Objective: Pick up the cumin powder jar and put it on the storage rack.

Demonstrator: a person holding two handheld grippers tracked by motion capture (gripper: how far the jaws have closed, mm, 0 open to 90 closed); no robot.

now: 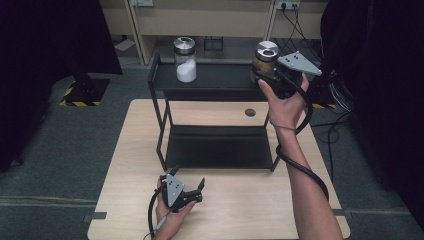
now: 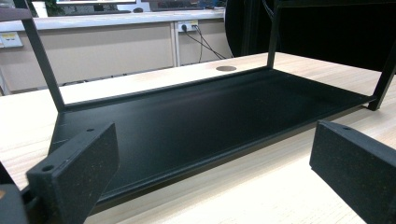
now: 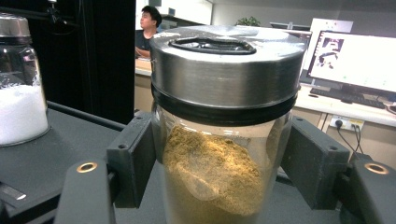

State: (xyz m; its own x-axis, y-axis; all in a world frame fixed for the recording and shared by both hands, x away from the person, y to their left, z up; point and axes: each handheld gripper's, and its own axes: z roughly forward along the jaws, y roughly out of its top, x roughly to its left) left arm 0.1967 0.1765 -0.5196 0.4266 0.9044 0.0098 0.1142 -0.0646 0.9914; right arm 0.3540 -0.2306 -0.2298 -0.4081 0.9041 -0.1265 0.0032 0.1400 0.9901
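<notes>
Light wood-grain rectangular table (image 1: 130, 175) with a round cable hole (image 1: 250, 112) near its far edge; grey carpeted floor (image 1: 60, 145) around it; yellow-and-black hazard tape (image 1: 75, 97) on the floor at left; beige cabinet units (image 1: 200, 20) along the far wall, with wall sockets (image 1: 287, 5) and trailing black cables (image 1: 332, 130); black curtains (image 1: 380, 75) on both sides; lit white computer monitor (image 3: 350, 60) on a desk behind.

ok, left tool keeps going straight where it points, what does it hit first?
Probably the front edge of the rack's bottom shelf. The left tool is open, low over the table, aimed at it; depth unclear.
</notes>
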